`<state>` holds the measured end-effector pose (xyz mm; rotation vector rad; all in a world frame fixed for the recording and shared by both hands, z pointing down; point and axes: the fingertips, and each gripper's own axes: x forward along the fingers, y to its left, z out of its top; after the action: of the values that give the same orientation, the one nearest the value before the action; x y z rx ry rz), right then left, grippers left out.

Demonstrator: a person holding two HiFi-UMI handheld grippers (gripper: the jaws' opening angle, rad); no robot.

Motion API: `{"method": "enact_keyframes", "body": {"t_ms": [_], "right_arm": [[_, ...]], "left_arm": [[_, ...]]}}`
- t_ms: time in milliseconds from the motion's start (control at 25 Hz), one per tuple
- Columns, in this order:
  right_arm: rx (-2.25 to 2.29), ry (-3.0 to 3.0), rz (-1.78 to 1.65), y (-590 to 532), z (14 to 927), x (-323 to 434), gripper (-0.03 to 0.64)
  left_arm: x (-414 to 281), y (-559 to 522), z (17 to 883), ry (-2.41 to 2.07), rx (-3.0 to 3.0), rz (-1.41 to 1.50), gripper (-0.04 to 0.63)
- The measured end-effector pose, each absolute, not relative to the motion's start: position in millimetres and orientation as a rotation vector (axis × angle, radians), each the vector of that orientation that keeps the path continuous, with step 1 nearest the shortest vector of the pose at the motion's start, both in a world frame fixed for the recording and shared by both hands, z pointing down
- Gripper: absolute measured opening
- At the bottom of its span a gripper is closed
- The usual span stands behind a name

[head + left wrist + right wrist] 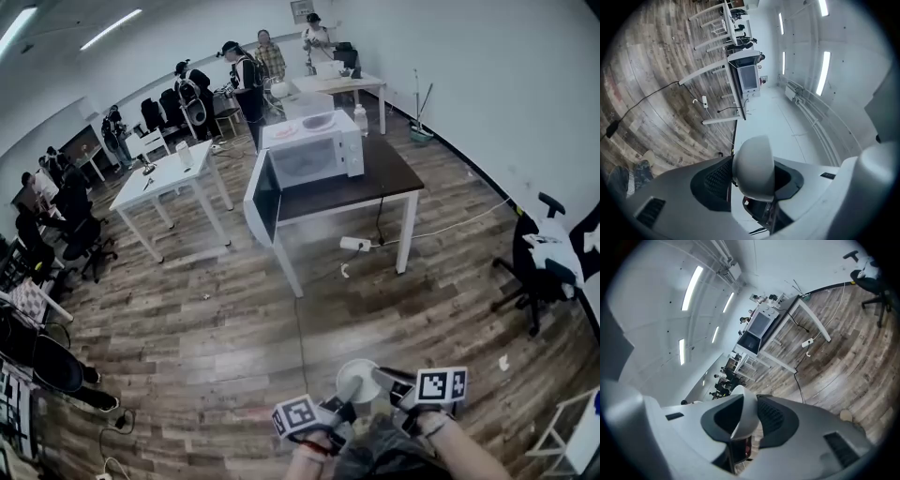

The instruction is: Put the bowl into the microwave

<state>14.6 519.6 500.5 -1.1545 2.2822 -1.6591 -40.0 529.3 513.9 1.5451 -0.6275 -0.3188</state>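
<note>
bowl [359, 378] was up in the air, close in front of the person and resting on nothing. the left gripper [345, 401] had its jaws closed on one side of the rim. the right gripper [386, 379] was clamped on the opposite side, with the bowl's wall right between its pads.

so the pickup was done and the delivery wasn't. the microwave [314, 150] sat well apart, across the room on a dark table [394, 173]. its door looked swung open already, so my guess was only the walk and the slide-in were left.

a bottle [361, 119] stood just beside the microwave. the wood floor [234, 319] between was mostly bare. a power strip [355, 244] and its cable lay by the table legs, the one thing to trip on. an office chair [536, 277] was off to the right and people [248, 75] were farther back, none in the way.
</note>
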Motion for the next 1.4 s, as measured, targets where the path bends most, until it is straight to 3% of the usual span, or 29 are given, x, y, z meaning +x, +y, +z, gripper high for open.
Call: {"method": "enact_keyframes", "body": {"t_ms": [1400], "right_arm": [[-1.102, 2.325, -1.667, 330.7, 500.1, 75.0, 0.095]], "left_arm": [[22.6, 343.6, 513.2, -0.685, 1.522, -0.346, 0.187]]}}
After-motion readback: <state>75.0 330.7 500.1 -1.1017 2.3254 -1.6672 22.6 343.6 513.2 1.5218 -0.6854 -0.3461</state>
